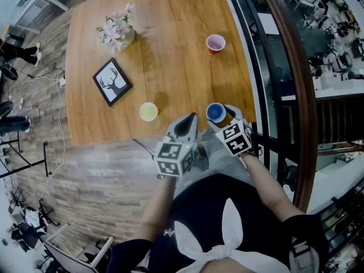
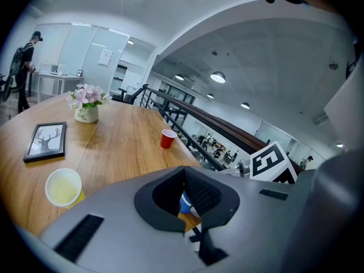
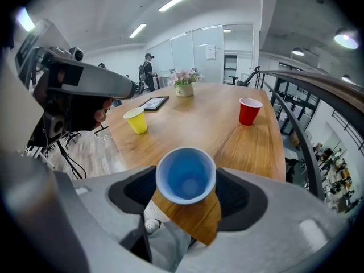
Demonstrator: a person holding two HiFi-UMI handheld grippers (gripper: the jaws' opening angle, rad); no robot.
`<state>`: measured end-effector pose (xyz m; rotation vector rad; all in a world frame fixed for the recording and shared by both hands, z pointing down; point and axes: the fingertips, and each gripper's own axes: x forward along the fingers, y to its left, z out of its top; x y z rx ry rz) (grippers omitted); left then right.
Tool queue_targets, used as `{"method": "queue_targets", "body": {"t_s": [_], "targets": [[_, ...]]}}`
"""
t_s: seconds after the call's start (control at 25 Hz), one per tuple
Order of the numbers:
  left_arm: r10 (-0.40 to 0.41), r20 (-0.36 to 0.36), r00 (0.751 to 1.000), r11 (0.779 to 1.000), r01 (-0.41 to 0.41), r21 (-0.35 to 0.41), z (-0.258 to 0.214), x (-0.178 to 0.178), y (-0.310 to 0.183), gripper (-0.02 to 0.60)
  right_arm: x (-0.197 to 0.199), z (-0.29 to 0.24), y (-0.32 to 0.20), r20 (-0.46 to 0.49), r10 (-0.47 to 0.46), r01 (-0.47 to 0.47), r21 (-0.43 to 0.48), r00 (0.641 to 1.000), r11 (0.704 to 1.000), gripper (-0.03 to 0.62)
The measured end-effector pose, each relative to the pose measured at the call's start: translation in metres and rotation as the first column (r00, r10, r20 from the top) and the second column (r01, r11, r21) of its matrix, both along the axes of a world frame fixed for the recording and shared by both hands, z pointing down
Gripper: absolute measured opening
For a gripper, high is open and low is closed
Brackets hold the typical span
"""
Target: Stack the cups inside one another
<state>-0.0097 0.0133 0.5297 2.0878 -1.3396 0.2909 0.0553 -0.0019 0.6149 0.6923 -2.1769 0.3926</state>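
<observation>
A blue cup stands upright at the near right corner of the wooden table. My right gripper is shut on it, one pad against each side. A yellow cup stands near the front edge, left of the blue one. Farther back on the right stands a red cup. My left gripper hovers just off the table's front edge between the yellow and blue cups, shut and holding nothing.
A flower vase and a framed deer picture occupy the table's left half. A glass railing with a wooden handrail runs along the table's right side. Cables lie on the floor to the left.
</observation>
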Motion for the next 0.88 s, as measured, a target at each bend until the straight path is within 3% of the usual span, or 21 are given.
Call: {"method": "queue_targets", "body": {"t_s": [0.32, 0.88], "targets": [[-0.003, 0.003, 1.000, 1.000, 0.003, 0.003, -0.005, -0.002, 0.001, 0.018, 0.002, -0.013, -0.004, 0.004, 0.009, -0.009, 0.022, 1.000, 1.000, 0.321], [0.007, 0.030, 1.000, 0.998, -0.009, 0.067, -0.024, -0.011, -0.002, 0.018, -0.007, -0.090, -0.018, 0.123, 0.041, -0.056, 0.124, 0.992, 0.991, 0.321]]}}
